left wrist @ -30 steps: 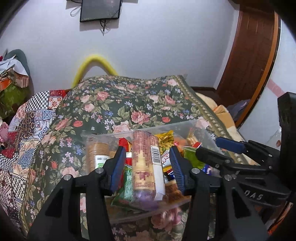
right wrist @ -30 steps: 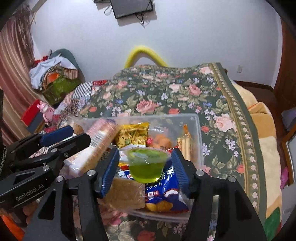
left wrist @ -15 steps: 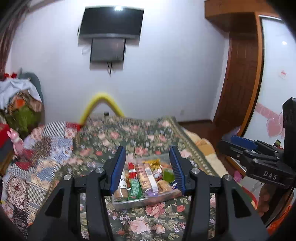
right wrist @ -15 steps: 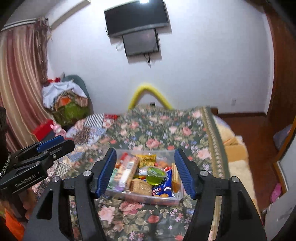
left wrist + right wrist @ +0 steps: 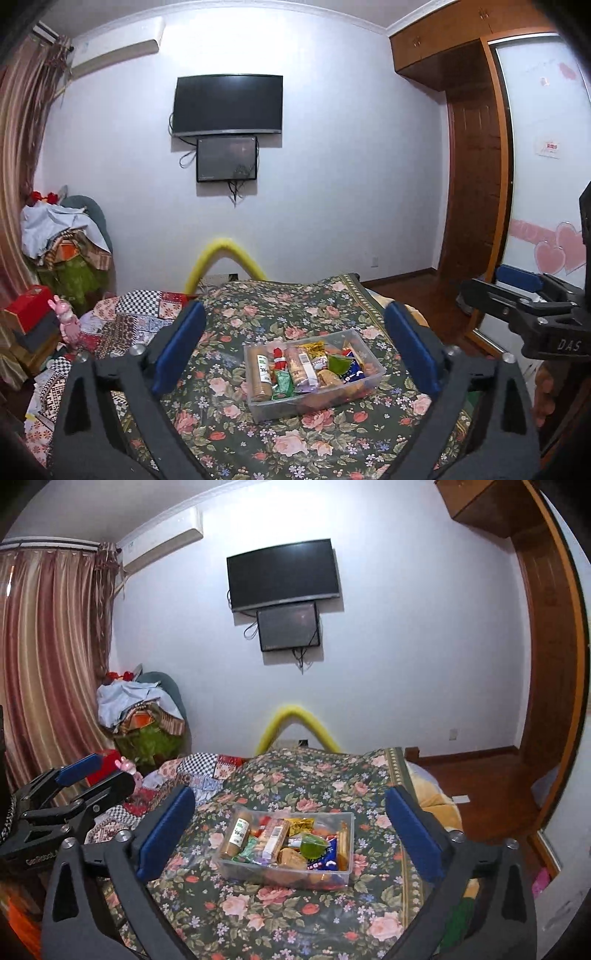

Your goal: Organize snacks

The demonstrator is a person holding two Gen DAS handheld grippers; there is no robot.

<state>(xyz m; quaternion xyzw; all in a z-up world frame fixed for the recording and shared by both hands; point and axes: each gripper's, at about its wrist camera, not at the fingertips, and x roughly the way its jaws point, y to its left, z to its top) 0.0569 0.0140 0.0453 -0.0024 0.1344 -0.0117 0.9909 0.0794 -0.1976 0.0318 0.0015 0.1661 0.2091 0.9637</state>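
Dark green bedspread [image 5: 236,328] patterned with pink roses; clear plastic bin [image 5: 373,373] holding a bright green jelly cup [image 5: 312,846]; checkered patchwork quilt [image 5: 140,314]; yellow foam tube [image 5: 225,254]; striped pink-brown curtain [image 5: 48,664].

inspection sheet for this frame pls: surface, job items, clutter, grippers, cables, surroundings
Surface: floral bedspread on a bed, patchwork quilt beside it.
Job's things: clear plastic bin resting on the bedspread, filled with snacks; green jelly cup and biscuit sleeve lie on top.
Clutter: pile of clothes in the corner, red box, pink toy.
Grippers: left gripper and right gripper both open, having just widened, nothing between the jaws, both clear of the bin.
Cables: loose leads hang under the small screen below the TV.
Surroundings: curtain, air conditioner, yellow foam arch, wooden wardrobe.
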